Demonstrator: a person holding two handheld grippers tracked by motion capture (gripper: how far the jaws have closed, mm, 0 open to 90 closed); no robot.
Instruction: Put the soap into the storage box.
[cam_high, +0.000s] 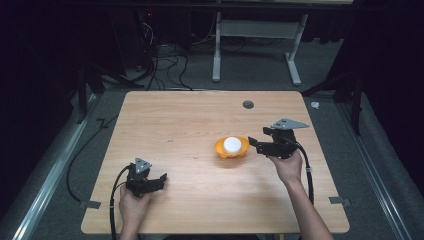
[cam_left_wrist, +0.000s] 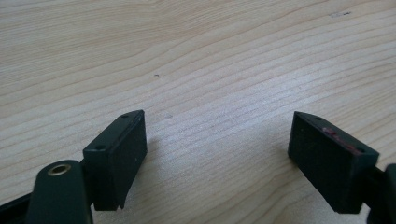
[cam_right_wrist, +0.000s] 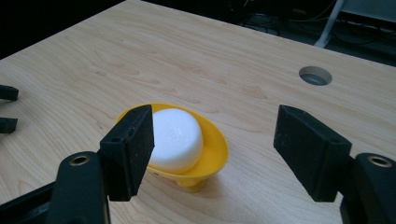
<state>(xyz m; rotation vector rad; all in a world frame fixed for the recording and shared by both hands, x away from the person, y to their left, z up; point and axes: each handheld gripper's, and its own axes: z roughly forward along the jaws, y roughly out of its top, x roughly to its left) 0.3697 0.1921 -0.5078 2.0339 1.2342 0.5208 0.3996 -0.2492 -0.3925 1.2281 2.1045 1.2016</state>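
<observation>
Seen from the high view, a person works at a pale wooden table (cam_high: 190, 115) with a claw in each hand; the left gripper (cam_high: 159, 181) lies low near the table's near left corner, jaws spread and pointing to the right across bare wood, while the right gripper (cam_high: 251, 144) is held at the right side, aimed leftward at a yellow bowl (cam_high: 220, 149) just beside its tips. The bowl sits right of the table's centre and holds a white puck (cam_high: 232, 144). A round hole (cam_high: 248, 104) marks the far part of the tabletop, and a grey frame (cam_high: 260, 30) stands on the floor beyond. In the left gripper view, the left gripper (cam_left_wrist: 217, 149) hangs close over wood grain, its two black jaws wide apart with nothing between them. In the right gripper view, the right gripper (cam_right_wrist: 212, 144) has its jaws parted and gripping nothing: the bowl (cam_right_wrist: 215, 154), tilted on its small foot, stands just ahead, with the left jaw in front of its rim and the puck (cam_right_wrist: 177, 135) nested inside; the hole (cam_right_wrist: 315, 75) shows farther off at right
</observation>
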